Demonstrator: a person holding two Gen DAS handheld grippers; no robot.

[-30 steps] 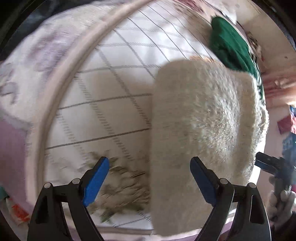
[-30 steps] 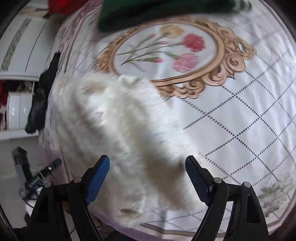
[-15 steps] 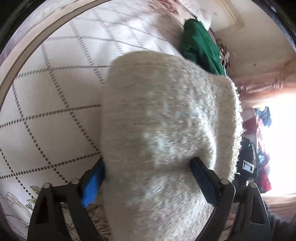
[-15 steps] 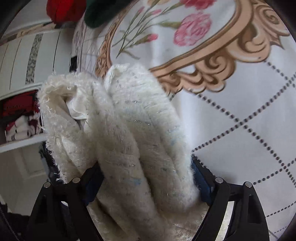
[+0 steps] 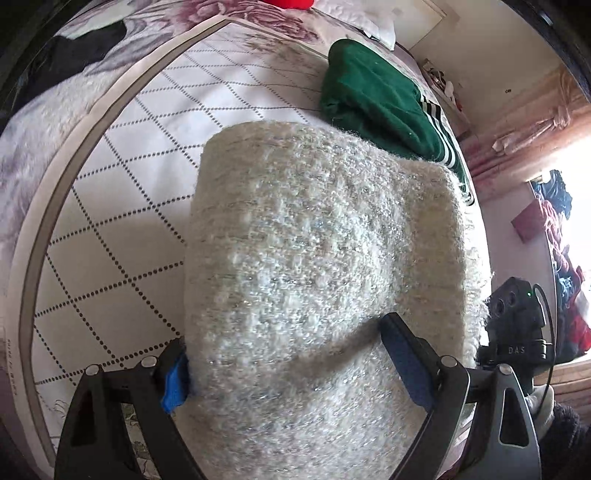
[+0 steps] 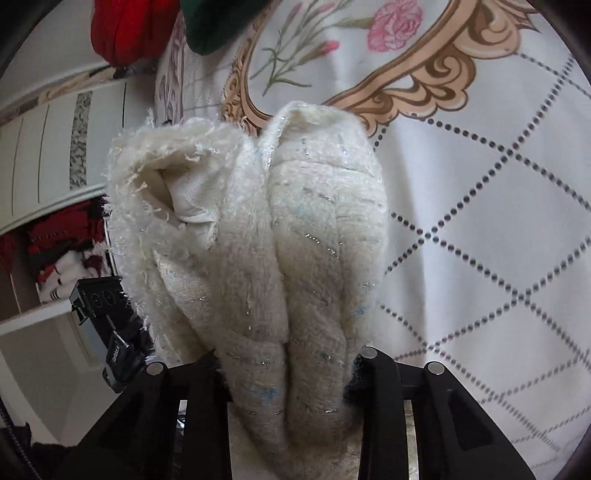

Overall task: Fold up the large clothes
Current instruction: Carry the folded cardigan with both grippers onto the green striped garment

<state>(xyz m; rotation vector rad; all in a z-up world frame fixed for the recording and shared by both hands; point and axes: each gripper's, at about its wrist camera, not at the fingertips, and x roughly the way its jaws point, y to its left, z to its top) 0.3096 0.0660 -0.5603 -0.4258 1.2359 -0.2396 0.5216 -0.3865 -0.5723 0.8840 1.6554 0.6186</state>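
Note:
A folded cream fuzzy knit garment [image 5: 325, 258] fills the left wrist view. It lies between the fingers of my left gripper [image 5: 291, 365], whose jaws press into its sides. In the right wrist view the same cream garment [image 6: 266, 236] shows its folded layers and frayed edge, with a smooth lining inside. My right gripper [image 6: 288, 373] is shut on its near end, fingers buried in the knit. The garment is over a white bedspread [image 5: 122, 206] with a dotted diamond pattern.
A folded green garment with white stripes [image 5: 384, 96] lies beyond the cream one. A red garment [image 6: 125, 26] and dark green cloth [image 6: 214, 22] sit at the bed's far edge. Shelves with red and white clothes [image 6: 55, 258] stand left. The other gripper's body [image 5: 517, 317] shows at right.
Both grippers moved in onto the cream garment and closed on it. The right one went from wide open to pinching the folded end.

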